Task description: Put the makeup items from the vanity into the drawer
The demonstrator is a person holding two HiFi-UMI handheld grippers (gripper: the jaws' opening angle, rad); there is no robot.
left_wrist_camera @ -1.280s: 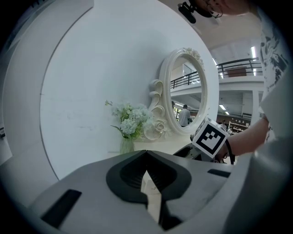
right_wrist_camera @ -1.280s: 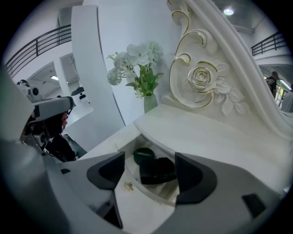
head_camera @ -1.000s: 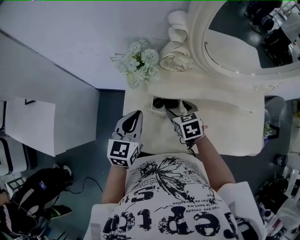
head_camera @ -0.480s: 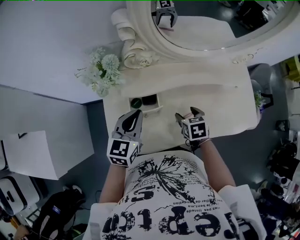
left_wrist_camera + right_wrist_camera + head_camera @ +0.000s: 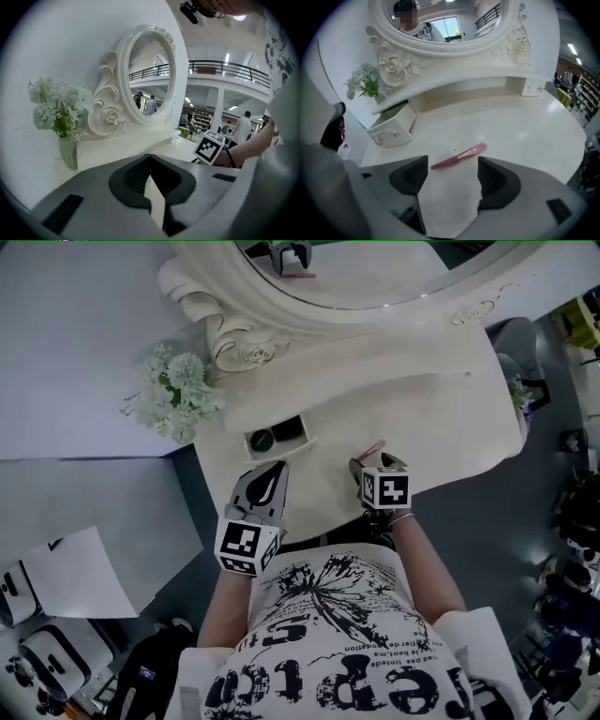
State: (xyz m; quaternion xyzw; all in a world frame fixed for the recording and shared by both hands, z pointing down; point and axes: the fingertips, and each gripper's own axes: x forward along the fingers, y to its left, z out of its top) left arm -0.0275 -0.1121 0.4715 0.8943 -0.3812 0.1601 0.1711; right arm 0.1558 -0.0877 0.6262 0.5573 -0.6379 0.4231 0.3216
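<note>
Since the pink makeup brush [image 5: 459, 156] lies flat on the vanity top [image 5: 520, 117], just ahead of your right gripper [image 5: 452, 173] with its jaws apart and empty, drop low and straddle the handle mid-length. It sits slanted, so square the jaws first. The small drawer [image 5: 391, 126] stands open to the left. Your left gripper [image 5: 150, 185] is clenched on nothing; hold it clear.

The head view looks steeply down on the vanity [image 5: 441, 418] from overhead. The left gripper view sits low at the top's left edge and faces across it toward the mirror [image 5: 150, 75] and flowers [image 5: 58, 110]. The right gripper view tilts down, close over the top. All three share mirror and flowers.
</note>
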